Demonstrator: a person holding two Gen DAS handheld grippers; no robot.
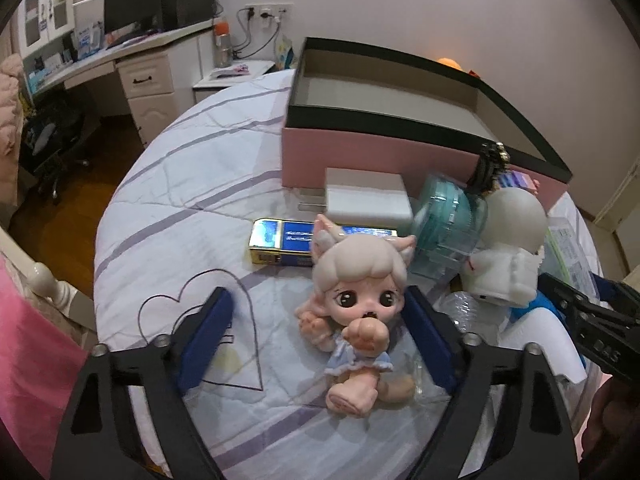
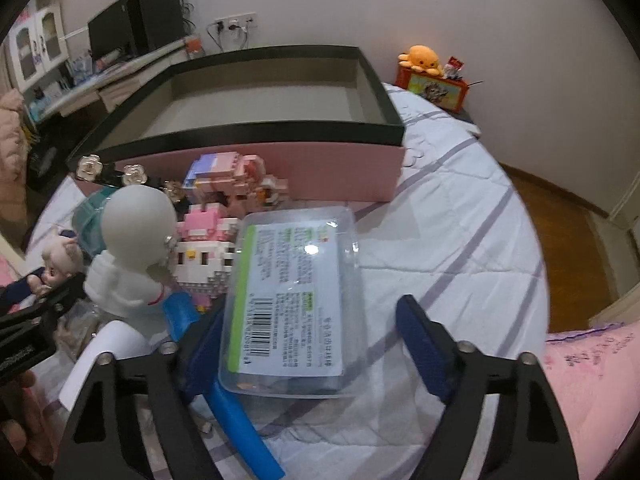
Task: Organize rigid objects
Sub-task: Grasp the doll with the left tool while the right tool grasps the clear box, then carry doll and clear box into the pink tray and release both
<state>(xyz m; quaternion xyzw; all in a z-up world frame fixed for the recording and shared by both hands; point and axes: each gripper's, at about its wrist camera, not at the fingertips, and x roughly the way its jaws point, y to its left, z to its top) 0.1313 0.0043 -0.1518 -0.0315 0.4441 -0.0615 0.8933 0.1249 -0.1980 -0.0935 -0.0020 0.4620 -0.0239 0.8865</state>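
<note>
Covering most of both views, a bed (image 1: 192,184) with a striped white quilt is seen; bare quilt is left on its left side and on the right past the clutter. A pink box (image 1: 360,152) with a black rim is set open at the far edge, its inside bare. A clear plastic case (image 2: 296,300) lies flat between the spread fingers of the right gripper (image 2: 308,344), untouched on the right side. A white round-headed figure (image 2: 132,248) stands just left of it, against a pink block toy (image 2: 208,256). A cat-eared doll (image 1: 356,316) lies between the wide-open left gripper (image 1: 320,336) fingers, close to the right finger. A blue tin (image 1: 288,244) and white charger (image 1: 368,196) are seen behind it.
</note>
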